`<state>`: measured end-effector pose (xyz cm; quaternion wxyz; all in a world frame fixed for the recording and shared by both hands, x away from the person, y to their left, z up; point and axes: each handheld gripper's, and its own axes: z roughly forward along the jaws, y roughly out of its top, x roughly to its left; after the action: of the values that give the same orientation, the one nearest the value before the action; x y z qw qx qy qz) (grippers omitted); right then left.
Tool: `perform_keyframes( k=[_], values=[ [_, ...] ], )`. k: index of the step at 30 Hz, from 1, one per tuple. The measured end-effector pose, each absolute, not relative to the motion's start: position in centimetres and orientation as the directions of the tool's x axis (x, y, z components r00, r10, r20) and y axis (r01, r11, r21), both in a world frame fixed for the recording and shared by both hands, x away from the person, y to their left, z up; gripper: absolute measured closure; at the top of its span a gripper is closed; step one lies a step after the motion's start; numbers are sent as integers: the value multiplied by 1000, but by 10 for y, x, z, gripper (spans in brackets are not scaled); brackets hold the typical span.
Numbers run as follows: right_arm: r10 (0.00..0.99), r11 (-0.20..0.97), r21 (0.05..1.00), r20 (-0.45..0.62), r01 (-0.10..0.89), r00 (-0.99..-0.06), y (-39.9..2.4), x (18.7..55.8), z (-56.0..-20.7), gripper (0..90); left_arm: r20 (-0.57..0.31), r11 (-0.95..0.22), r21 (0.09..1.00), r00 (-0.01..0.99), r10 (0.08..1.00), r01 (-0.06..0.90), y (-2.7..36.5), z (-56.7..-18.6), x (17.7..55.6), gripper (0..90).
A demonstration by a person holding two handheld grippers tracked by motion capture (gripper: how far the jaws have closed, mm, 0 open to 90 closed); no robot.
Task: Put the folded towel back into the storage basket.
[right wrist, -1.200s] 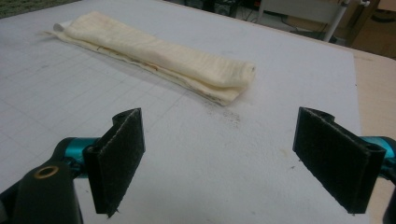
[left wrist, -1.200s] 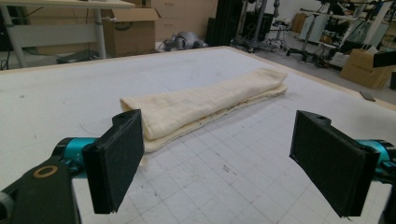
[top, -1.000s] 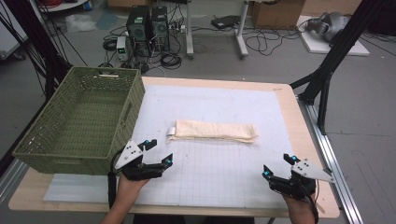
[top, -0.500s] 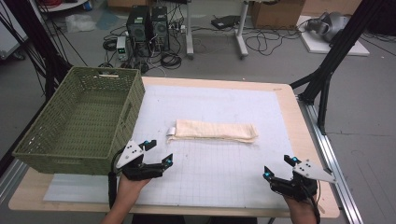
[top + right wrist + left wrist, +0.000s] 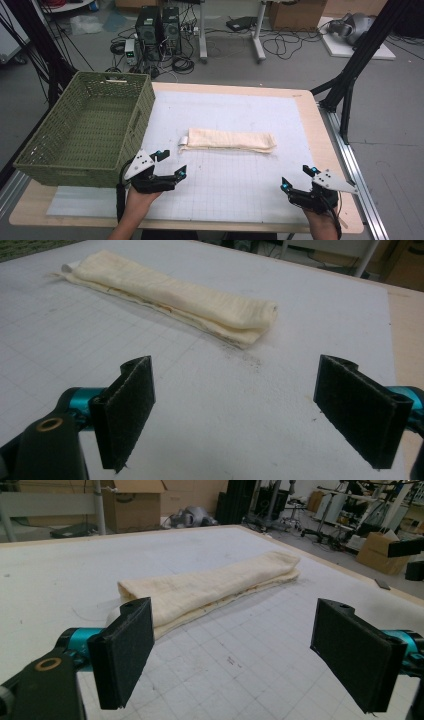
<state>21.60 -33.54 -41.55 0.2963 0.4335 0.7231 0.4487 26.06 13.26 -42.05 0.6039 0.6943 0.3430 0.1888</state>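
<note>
Green woven basket (image 5: 85,130) on the table's left edge, white gridded mat (image 5: 240,170) across the wooden tabletop (image 5: 320,130), computer towers (image 5: 159,25) and tangled cables (image 5: 280,47) on the grey floor beyond, cardboard boxes (image 5: 135,500) behind.

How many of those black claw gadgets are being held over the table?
2. The left gripper hovers beside the green basket, near the folded cloth; the right gripper is at the table's near right corner. Both have their jaws wide apart.
</note>
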Motion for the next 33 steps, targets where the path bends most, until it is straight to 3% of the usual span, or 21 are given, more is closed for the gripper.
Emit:
perform_keyframes(
  k=[7,18,28,33],
  values=[
    [893,237,900,-53,365,-448,-337,218,-416,152,-139,-54,967,695,706,247,130,-405,266,170],
    [893,228,904,-46,362,-448,-337,217,-416,152,-210,-46,946,715,666,320,116,-397,292,192],
    [895,209,907,-27,366,-444,-341,218,-415,152,-237,-62,916,659,714,396,106,-392,327,204],
    [893,219,908,-40,356,-449,-340,218,-415,152,-226,-106,897,650,726,430,100,-396,344,269]
  ],
)
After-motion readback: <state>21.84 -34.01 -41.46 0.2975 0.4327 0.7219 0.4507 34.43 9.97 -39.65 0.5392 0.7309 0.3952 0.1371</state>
